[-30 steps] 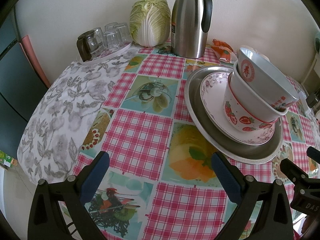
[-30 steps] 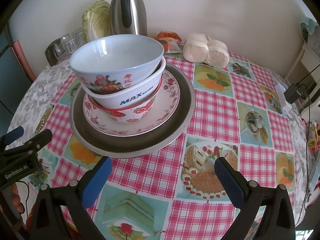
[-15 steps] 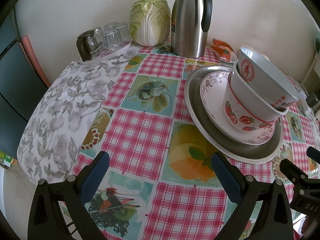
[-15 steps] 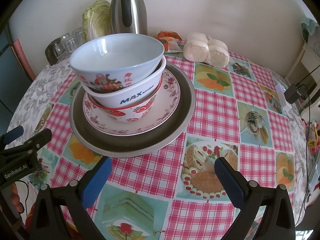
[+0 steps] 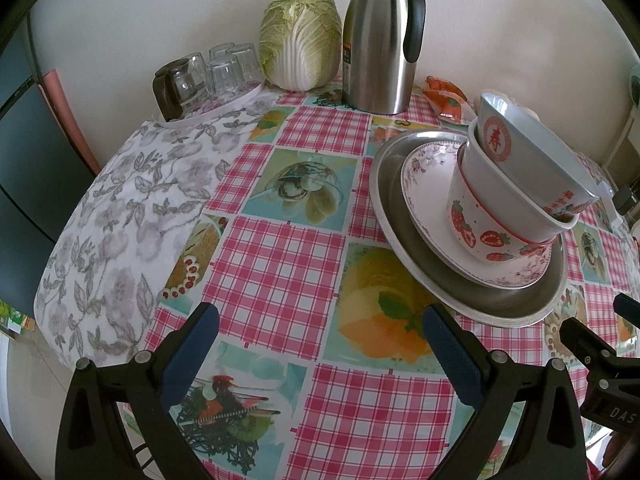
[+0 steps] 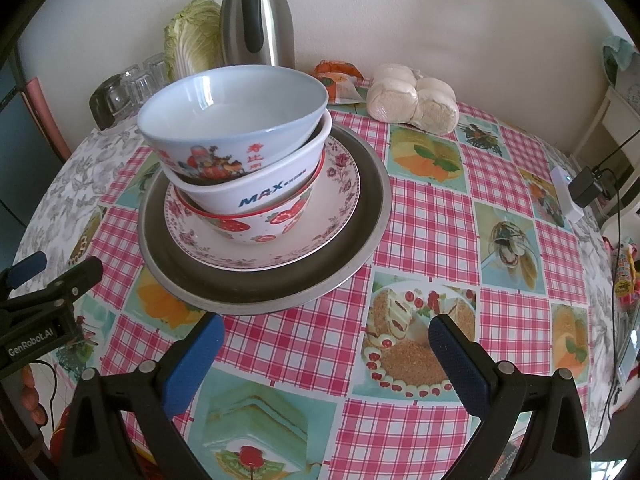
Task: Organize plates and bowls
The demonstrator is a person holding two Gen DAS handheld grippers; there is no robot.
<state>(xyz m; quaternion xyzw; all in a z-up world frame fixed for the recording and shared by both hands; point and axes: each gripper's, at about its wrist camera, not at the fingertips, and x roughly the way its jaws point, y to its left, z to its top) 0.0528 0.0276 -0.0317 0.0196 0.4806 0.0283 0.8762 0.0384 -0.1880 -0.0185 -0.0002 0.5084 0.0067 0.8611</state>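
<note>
Dishes are stacked in one pile on the table (image 6: 432,208), which is covered by a red checked cloth with food pictures. At the bottom a metal plate (image 6: 360,248) is seen, on it a flowered plate (image 6: 340,184), then a strawberry bowl (image 6: 260,224), a white bowl (image 6: 256,196) marked MAX, and on top a pale blue bowl (image 6: 232,116), tilted. The same pile is seen from the left wrist view: metal plate (image 5: 404,248), flowered plate (image 5: 428,184), strawberry bowl (image 5: 472,220), white bowl (image 5: 500,196), pale blue bowl (image 5: 536,148).

Left gripper (image 5: 320,348): fingers spread wide, nothing held, over bare cloth just left of the pile. Right gripper (image 6: 326,356): fingers spread wide, nothing held, over the cloth at the near edge of the metal plate, not touching it.

Left view only: a tray (image 5: 224,104) carrying upturned glasses (image 5: 224,72) is shown in full, resting on a grey flowered cloth (image 5: 120,208). A cabbage (image 5: 300,40) and steel jug (image 5: 380,40) are seen against the wall. The right gripper (image 5: 600,356) is caught at the lower right edge.

Right view only: a bag of buns (image 6: 412,96), an orange packet (image 6: 336,80), and a white box (image 6: 568,196) with a black plug at the far right edge are shown. The left gripper (image 6: 44,280) is seen at the lower left, with fingertips of a hand (image 6: 30,392) below it. The cabbage (image 6: 192,44) and jug (image 6: 256,12) are partly hidden behind the bowls
</note>
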